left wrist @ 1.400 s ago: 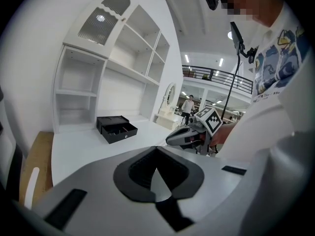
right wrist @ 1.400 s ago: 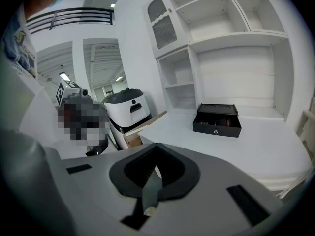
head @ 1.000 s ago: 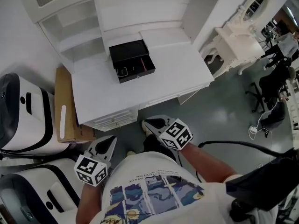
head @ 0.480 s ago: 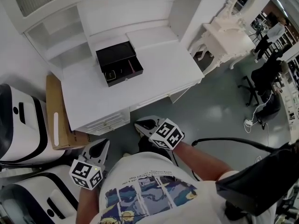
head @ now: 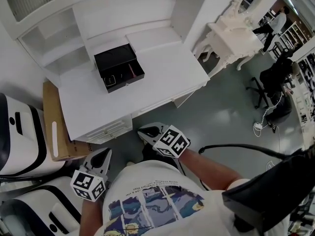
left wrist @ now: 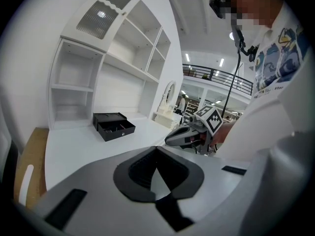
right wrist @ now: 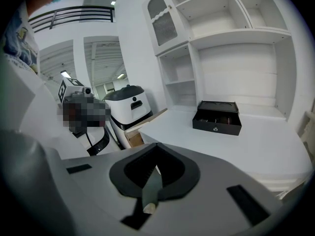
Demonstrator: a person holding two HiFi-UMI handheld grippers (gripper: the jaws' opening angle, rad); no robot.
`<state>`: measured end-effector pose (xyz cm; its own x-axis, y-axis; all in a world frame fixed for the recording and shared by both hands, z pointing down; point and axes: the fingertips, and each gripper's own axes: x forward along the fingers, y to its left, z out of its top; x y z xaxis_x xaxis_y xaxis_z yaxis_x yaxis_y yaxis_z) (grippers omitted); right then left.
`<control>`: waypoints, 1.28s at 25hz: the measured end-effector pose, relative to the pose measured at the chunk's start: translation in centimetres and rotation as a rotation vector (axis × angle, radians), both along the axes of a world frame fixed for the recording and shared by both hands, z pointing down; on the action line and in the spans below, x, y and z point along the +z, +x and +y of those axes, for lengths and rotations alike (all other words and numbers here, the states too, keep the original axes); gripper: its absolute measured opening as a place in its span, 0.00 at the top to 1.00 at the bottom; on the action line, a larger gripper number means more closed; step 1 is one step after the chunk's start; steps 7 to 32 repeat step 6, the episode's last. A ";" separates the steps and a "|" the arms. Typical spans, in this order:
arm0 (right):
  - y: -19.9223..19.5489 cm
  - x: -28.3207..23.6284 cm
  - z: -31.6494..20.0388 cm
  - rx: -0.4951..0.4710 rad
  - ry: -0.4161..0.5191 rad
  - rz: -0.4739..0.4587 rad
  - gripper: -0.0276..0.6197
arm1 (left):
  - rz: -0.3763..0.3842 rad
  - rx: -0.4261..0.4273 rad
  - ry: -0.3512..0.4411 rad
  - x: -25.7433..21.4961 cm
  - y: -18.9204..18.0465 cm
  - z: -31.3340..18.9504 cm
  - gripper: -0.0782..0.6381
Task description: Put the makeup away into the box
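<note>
**Two closed grippers waiting off the desk front, with the box well ahead of them**

The black box (head: 116, 58) is sitting on the white desk (head: 162, 68), toward its rear left and just in front of the shelf unit (head: 54, 48). Its long axis is running across the desk, slightly skewed. Its drawer (head: 124, 78) is standing pulled out toward the person. A few small items are lying in that drawer, too small to identify, and are probably the makeup. No loose makeup is showing anywhere on the desk top, so the task is looking either finished or not under way.

The left gripper (head: 105, 155) and the right gripper (head: 142, 130) are both hanging over the floor, short of the desk's front edge and well apart from the box. In each gripper view the jaws are lying together, tips meeting, with nothing gripped between them. Only a thin sliver of background is showing behind the pads.

The box is lying ahead and to the left of the right gripper, and ahead and slightly to the right of the left gripper. The right gripper is the nearer of the two, and both are pointing roughly toward the desk.

Only bare desk top is lying between the grippers and the drawer, so the front edge is the sole thing to clear. A cardboard carton (head: 51, 119) is leaning at the desk's left side next to white machines (head: 19, 132). A white dressing table (head: 229, 33) is standing far right. None of these is obstructing a reach.
</note>
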<state>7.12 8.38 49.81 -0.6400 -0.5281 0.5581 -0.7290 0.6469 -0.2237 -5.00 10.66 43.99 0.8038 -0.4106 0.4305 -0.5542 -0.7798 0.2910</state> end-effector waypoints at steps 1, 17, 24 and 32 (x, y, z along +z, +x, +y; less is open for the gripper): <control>0.0 0.0 0.0 0.000 0.000 0.000 0.92 | -0.001 0.001 -0.001 0.0 0.0 0.0 0.87; 0.1 0.2 -0.4 -0.003 -0.002 -0.004 0.92 | -0.005 0.000 -0.008 0.3 0.1 -0.4 0.87; 0.1 0.2 -0.4 -0.003 -0.002 -0.004 0.92 | -0.005 0.000 -0.008 0.3 0.1 -0.4 0.87; 0.1 0.2 -0.4 -0.003 -0.002 -0.004 0.92 | -0.005 0.000 -0.008 0.3 0.1 -0.4 0.87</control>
